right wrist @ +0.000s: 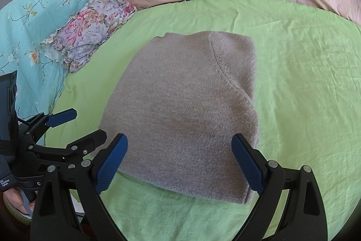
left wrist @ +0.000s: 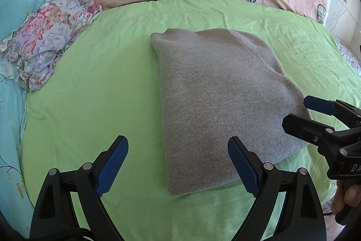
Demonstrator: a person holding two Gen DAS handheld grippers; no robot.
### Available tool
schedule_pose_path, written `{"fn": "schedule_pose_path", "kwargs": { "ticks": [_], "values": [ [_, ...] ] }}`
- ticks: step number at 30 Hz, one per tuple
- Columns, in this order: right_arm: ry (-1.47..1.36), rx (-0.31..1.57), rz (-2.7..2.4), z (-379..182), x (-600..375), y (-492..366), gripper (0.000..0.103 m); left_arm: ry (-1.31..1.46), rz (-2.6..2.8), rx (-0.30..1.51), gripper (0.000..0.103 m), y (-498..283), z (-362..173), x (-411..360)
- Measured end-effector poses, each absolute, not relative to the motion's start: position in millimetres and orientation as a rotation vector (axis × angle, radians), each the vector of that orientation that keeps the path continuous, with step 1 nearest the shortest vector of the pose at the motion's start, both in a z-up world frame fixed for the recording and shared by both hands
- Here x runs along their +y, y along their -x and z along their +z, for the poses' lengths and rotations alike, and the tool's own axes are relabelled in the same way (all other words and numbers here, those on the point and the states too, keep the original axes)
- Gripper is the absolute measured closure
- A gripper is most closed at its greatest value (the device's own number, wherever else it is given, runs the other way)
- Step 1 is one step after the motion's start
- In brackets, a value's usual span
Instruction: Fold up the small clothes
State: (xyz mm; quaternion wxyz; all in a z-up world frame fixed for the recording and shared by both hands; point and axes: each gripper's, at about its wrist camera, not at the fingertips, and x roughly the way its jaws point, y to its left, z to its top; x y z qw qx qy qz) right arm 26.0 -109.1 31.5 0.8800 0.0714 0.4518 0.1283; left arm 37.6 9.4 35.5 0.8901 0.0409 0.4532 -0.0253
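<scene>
Grey knit garment (left wrist: 216, 101) already folded into a compact, neat rectangle, lying flat near the middle of the green sheet (left wrist: 101, 87) on the bed. Left hand-held gripper (left wrist: 178, 164) hovering just short of the near edge, jaws spread wide, nothing held. Right hand-held gripper (right wrist: 180, 164) likewise parted and empty, poised over the near edge. Folding of this piece seemingly finished or nearly so; perhaps one last fold or a setting aside left. Floral cloth (left wrist: 49, 37) bunched at the sheet's far left corner, possibly next.
</scene>
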Motion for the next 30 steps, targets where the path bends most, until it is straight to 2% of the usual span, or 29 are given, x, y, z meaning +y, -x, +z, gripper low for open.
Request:
{"fn": "schedule_pose_path", "kwargs": {
  "ticks": [30],
  "values": [
    [-0.151, 0.919, 0.252, 39.0, -117.8, -35.5, 0.009, -0.068, -0.033, 0.907, 0.013, -52.6, 45.3, 22.4]
  ]
}}
